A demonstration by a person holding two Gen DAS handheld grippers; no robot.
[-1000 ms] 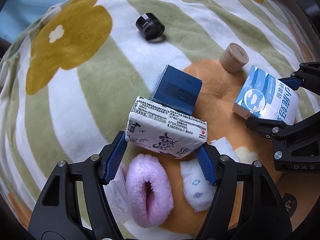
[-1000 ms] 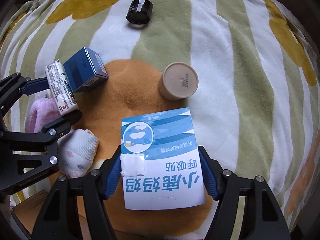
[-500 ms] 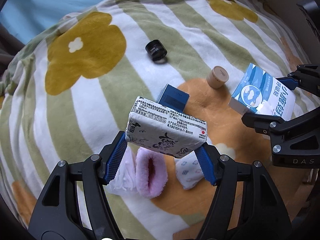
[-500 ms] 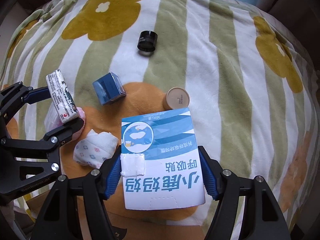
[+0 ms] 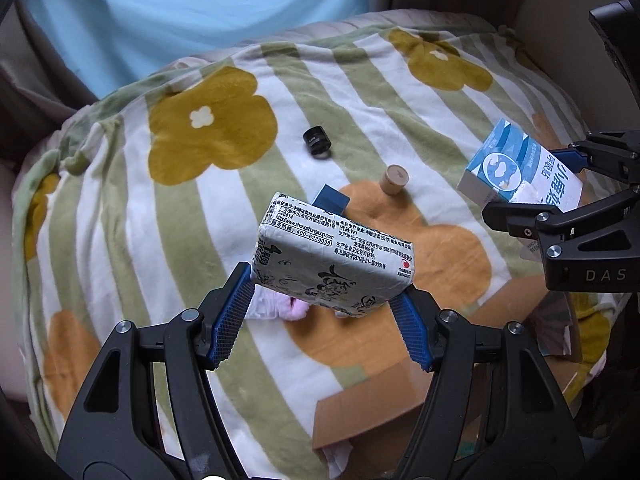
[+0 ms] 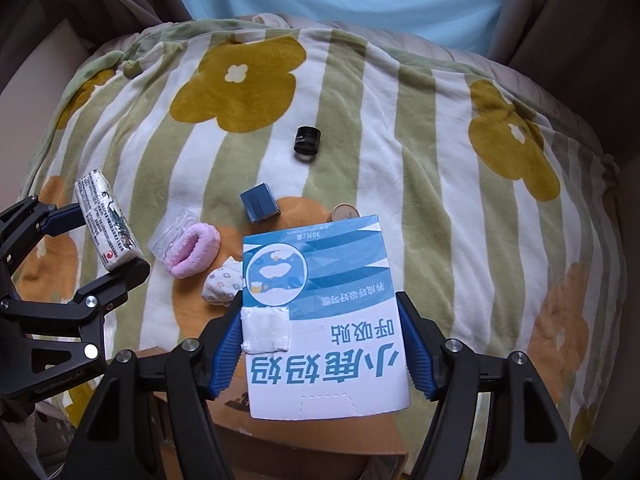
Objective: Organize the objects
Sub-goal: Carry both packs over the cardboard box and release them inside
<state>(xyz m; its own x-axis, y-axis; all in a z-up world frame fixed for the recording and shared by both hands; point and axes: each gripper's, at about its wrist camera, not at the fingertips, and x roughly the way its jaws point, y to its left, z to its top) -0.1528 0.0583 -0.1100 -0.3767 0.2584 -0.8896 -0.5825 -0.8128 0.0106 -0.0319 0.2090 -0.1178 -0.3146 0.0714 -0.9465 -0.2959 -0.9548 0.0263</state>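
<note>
My left gripper is shut on a white printed tissue pack and holds it high above the striped flower blanket. My right gripper is shut on a blue and white box, also held high. Each gripper shows in the other's view, the tissue pack at the left and the blue and white box at the right. On the blanket lie a black jar, a dark blue box, a beige cylinder, a pink fluffy item and a small patterned sock.
A clear plastic packet lies beside the pink item. A brown cardboard box sits at the near edge of the blanket, below both grippers; it also shows in the right wrist view. Light blue fabric lies behind the blanket.
Both grippers have risen and pulled back from the blanket with their loads still held. The objects on the blanket look smaller, and the cardboard box has come into view.
</note>
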